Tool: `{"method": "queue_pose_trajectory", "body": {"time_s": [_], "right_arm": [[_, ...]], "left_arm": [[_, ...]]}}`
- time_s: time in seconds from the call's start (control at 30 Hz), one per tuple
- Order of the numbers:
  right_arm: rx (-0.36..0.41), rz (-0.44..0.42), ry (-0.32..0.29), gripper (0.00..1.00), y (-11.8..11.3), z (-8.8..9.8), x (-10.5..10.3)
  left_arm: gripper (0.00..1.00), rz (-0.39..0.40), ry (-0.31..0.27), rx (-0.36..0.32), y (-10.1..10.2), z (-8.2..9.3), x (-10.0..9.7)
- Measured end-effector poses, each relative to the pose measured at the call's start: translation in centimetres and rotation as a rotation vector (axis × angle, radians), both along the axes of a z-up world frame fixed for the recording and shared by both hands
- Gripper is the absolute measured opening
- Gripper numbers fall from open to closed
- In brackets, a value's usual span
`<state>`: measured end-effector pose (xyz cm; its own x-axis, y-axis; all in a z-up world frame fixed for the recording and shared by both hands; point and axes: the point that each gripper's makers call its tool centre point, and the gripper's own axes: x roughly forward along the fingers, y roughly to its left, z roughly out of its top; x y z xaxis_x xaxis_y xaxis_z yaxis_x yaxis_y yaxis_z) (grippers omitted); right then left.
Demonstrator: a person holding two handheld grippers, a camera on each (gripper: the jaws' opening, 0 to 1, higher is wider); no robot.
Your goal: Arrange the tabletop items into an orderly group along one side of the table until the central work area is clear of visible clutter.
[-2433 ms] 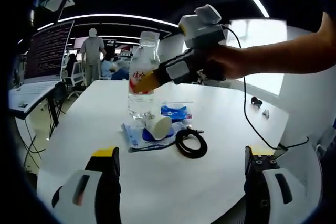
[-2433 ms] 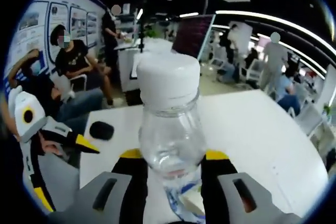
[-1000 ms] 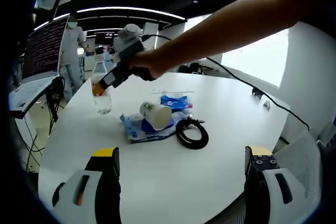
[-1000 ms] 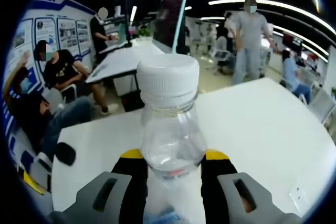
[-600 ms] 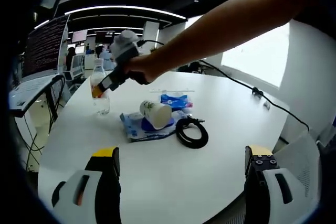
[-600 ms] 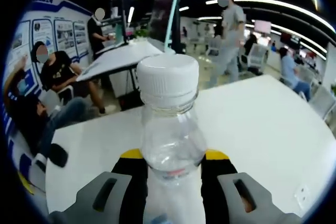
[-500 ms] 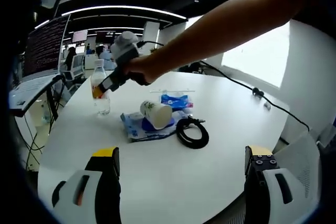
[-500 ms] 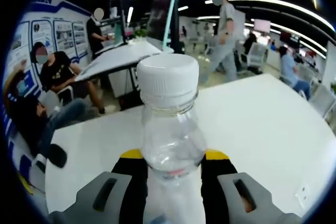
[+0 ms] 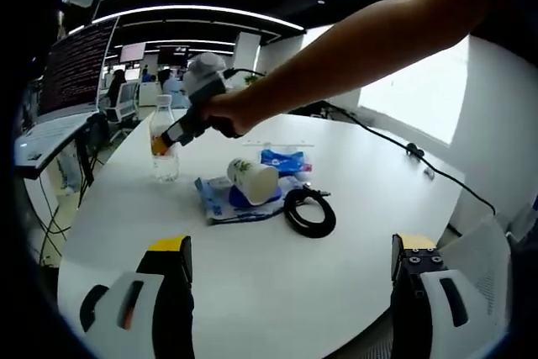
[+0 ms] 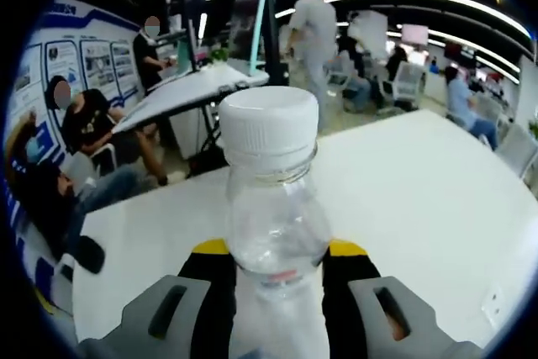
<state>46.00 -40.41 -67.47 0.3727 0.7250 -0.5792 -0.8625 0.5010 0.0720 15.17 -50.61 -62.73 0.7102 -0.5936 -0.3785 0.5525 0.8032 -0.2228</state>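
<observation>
The right claw gripped the bottle upright at the far side of the surface. The left claw was open, empty. The cup, packets and cable were left in the centre.

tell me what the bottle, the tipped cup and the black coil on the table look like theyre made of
Bottle: clear, glossy plastic, see-through, with a ribbed white plastic cap; the right hand-held gripper clamps it.
Cup: probably paper, with a matte white printed wall, lying on its side.
Black coil: looks like a rubber- or plastic-sheathed cable with a slight sheen; which one cannot be told.
</observation>
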Motion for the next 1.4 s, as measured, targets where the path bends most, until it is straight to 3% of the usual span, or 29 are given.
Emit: {"method": "queue_pose_trajectory", "body": {"time_s": [0.37,0.6,0.7,1.13,1.27,1.4], "right_arm": [[0.026,0.032,-0.009,0.36,0.6,0.1,0.1],[0.063,0.010,0.020,0.37,0.4,0.2,0.1],[0.046,0.029,-0.002,0.37,0.6,0.3,-0.6],[0.044,0.018,-0.028,0.38,0.7,-0.1,0.9],[0.038,0.008,-0.028,0.42,0.6,-0.1,1.0],[0.090,-0.031,-0.026,0.51,0.6,0.8,1.8]], "left_arm": [[0.99,0.010,0.004,0.005,0.2,-0.1,0.0],[0.99,0.005,0.007,0.016,0.2,-0.3,0.0],[0.99,0.006,0.007,0.018,0.2,-0.3,0.0],[0.99,-0.001,0.003,0.034,0.2,-0.5,0.0],[0.99,-0.004,0.002,0.037,0.1,-0.5,0.0],[0.99,-0.007,0.000,0.039,0.1,-0.4,0.0]]}}
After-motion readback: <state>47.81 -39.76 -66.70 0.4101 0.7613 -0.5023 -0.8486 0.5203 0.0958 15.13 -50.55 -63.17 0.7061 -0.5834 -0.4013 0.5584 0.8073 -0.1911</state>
